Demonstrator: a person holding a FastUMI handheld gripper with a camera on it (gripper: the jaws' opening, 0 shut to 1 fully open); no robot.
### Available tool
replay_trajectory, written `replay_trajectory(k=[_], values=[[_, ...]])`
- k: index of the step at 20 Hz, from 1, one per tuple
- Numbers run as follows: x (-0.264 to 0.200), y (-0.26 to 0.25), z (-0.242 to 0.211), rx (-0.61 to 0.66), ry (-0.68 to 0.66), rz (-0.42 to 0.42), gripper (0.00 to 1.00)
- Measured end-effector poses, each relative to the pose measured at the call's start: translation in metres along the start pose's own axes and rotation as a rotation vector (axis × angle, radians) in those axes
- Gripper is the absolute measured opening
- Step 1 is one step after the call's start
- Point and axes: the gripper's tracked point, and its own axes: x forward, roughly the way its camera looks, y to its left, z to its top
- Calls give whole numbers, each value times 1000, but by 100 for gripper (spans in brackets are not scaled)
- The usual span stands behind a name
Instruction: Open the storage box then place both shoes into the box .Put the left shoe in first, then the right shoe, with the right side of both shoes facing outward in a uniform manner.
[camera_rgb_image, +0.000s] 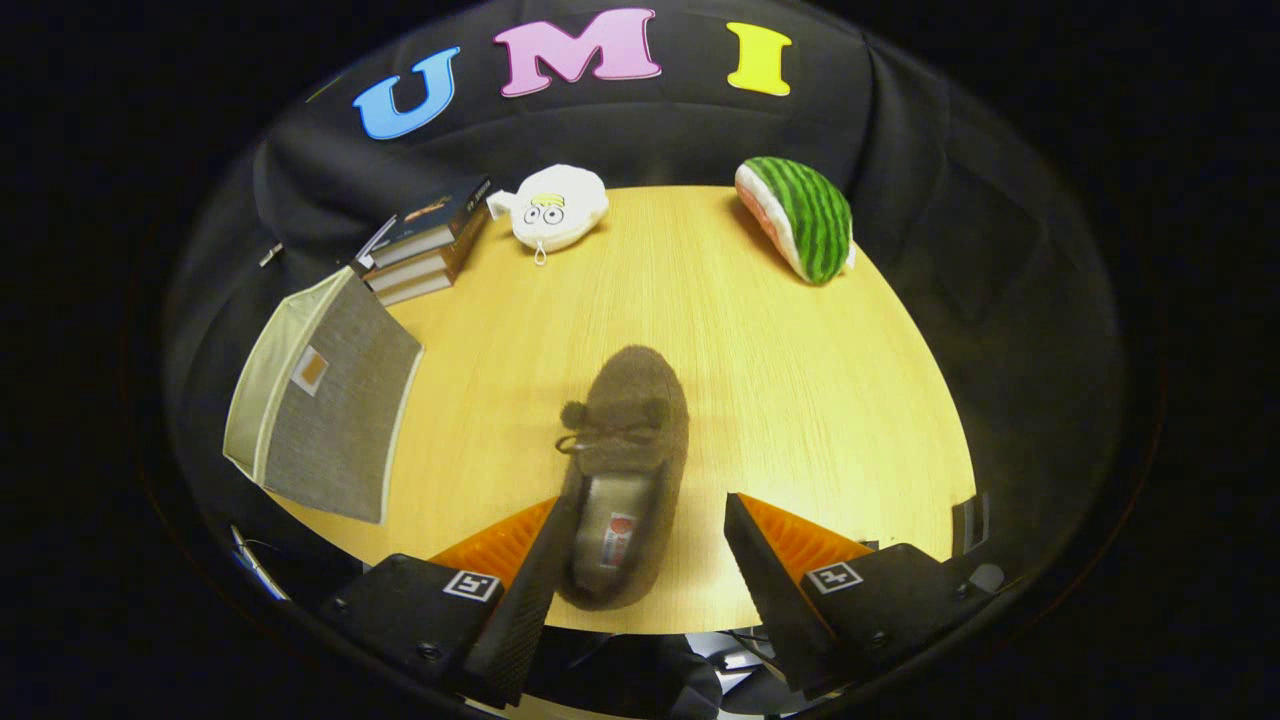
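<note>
A brown fuzzy shoe with a small bow lies on the wooden table, toe pointing away, its heel between my fingers. My gripper stands open; the left finger is close against the shoe's left side, and the right finger is well apart from it. A grey fabric storage box with a cream rim and an orange patch sits off to the left of the shoe, near the table's left edge; whether its lid is open is unclear.
Beyond the box, a stack of books stands at the back left. A white plush toy lies at the back middle. A watermelon-slice plush sits at the back right. The table's near edge runs just under my fingers.
</note>
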Motion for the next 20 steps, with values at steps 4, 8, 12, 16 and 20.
replay_trajectory(k=[4, 8, 12, 16, 20], values=[[32, -8, -8, -86, 18, -8, 88], [66, -11, 7, -81, 11, -16, 73], [90, -12, 21, -60, 8, -25, 64], [89, -26, 25, -46, 2, -106, 19], [73, -25, 24, -2, 13, -86, 13]])
